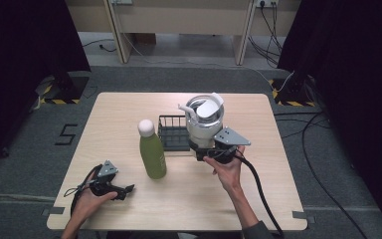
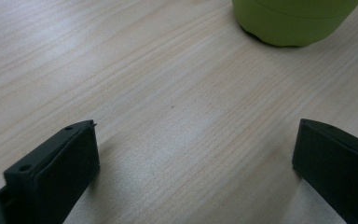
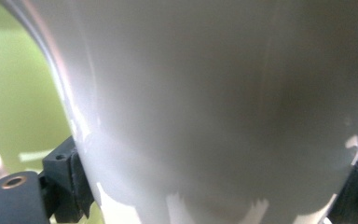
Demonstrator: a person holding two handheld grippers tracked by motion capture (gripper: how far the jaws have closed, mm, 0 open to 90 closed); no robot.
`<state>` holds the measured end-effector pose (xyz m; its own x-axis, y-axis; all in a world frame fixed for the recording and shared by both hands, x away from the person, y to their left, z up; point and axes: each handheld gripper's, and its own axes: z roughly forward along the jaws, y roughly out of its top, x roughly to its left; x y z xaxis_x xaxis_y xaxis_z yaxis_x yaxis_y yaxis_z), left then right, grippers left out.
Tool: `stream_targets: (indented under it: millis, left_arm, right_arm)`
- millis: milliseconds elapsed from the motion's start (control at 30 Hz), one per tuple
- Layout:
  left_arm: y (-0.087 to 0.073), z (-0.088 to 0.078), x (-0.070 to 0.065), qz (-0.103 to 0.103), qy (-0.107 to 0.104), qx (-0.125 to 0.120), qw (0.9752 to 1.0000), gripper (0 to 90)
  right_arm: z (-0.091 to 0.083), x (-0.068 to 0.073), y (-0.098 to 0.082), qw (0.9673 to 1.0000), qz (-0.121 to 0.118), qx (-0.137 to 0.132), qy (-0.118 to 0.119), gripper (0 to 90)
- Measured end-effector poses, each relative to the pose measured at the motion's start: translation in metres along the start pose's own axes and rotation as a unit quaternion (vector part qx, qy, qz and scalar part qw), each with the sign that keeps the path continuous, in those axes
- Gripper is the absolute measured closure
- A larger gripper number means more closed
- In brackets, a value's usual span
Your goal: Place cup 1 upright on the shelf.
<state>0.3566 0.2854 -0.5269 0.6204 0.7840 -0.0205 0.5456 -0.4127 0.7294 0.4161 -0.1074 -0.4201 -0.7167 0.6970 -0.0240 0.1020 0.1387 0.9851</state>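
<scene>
A white insulated cup [image 1: 204,122] with a clear lid and a raised flip cap stands upright at the right end of a black wire basket [image 1: 171,132]. My right gripper [image 1: 207,149] is shut on the cup's lower body. In the right gripper view the cup's white wall [image 3: 214,107] sits pressed between the two black jaws. A green bottle [image 1: 152,152] with a white cap stands left of the basket, and its green side [image 3: 14,93] shows past the cup. My left gripper [image 1: 127,190] rests low on the table, open and with nothing in it [image 2: 196,158], pointing toward the bottle's base [image 2: 293,21].
The light wooden table [image 1: 129,109] has bare surface along its left side and front. A black cable trails from the right gripper off the table's front right. Dark curtains hang on both sides, and cables lie on the floor at the right.
</scene>
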Motion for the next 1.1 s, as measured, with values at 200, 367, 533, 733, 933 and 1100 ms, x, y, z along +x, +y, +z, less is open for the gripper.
stream_targets:
  millis: [200,367,533,733,933,1100]
  left_arm:
    - [0.0,0.0,0.0,0.0,0.0,0.0,1.0,0.0]
    - [0.0,0.0,0.0,0.0,0.0,0.0,1.0,0.0]
    - [0.0,0.0,0.0,0.0,0.0,0.0,1.0,0.0]
    - [0.0,0.0,0.0,0.0,0.0,0.0,1.0,0.0]
    - [0.0,0.0,0.0,0.0,0.0,0.0,1.0,0.0]
    - [0.0,0.0,0.0,0.0,0.0,0.0,1.0,0.0]
  right_arm:
    - [0.006,-0.007,0.012,1.0,0.0,0.0,-0.008,11.6]
    - [0.011,-0.016,0.024,0.9999,-0.003,0.001,-0.016,11.6]
    - [0.017,-0.024,0.033,0.9997,-0.004,-0.003,-0.025,11.6]
    - [0.026,-0.033,0.04,0.9994,0.006,-0.005,-0.033,11.6]
    - [0.036,-0.043,0.04,0.9988,-0.002,-0.001,-0.05,11.6]
    - [0.041,-0.051,0.035,0.9983,0.005,0.003,-0.058,11.6]
